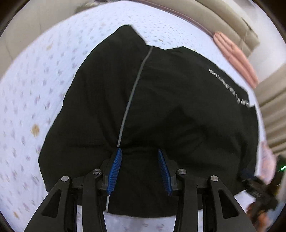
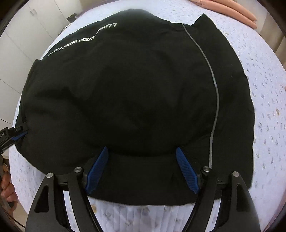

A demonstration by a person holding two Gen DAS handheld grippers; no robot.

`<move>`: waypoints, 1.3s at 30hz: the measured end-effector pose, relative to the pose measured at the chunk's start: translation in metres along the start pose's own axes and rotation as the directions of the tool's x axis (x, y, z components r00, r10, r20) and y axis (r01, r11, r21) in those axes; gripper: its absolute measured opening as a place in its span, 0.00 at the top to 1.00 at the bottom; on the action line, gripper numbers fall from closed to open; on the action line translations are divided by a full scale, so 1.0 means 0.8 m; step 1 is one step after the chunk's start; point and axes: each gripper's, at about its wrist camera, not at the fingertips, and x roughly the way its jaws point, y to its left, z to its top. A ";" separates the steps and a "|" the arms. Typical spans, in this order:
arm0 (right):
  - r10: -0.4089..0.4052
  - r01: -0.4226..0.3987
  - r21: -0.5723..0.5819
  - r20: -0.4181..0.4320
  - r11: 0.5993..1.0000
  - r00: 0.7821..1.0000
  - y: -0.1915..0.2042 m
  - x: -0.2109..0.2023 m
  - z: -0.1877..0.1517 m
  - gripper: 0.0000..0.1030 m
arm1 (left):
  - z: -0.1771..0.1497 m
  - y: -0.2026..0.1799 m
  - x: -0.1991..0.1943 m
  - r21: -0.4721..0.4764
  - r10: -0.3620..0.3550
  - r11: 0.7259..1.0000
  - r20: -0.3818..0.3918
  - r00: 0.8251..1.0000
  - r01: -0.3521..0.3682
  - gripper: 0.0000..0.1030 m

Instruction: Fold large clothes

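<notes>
A large black garment (image 1: 160, 110) with a grey stripe and white lettering lies folded on a white patterned bedsheet (image 1: 26, 100). My left gripper (image 1: 139, 151) is open, its blue fingers over the garment's near edge, with nothing between them. The garment (image 2: 125, 89) fills the right wrist view. My right gripper (image 2: 142, 149) is open just above the near fold. The other gripper (image 2: 17, 137) shows at the garment's left edge there, and at the far right of the left wrist view (image 1: 257, 189).
A pink folded item (image 1: 236, 57) lies at the far edge of the bed, also in the right wrist view (image 2: 232, 10). White cupboards (image 2: 26, 26) stand beyond the bed on the left. A beige headboard (image 1: 223, 19) lies behind.
</notes>
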 end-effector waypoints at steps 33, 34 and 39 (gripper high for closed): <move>0.231 -0.223 0.237 -0.009 0.946 0.973 -0.195 0.048 0.021 0.00 | 0.043 0.183 0.043 -0.126 -0.276 0.958 -0.185 0.943 0.256 0.19; 0.257 -0.246 0.246 -0.011 0.937 0.966 -0.198 0.054 0.022 0.00 | 0.044 0.184 0.048 -0.129 -0.289 0.955 -0.189 0.939 0.267 0.18; 0.321 -0.308 0.242 -0.016 0.920 0.947 -0.203 0.070 0.029 0.00 | 0.053 0.182 0.059 -0.112 -0.319 0.947 -0.198 0.927 0.302 0.13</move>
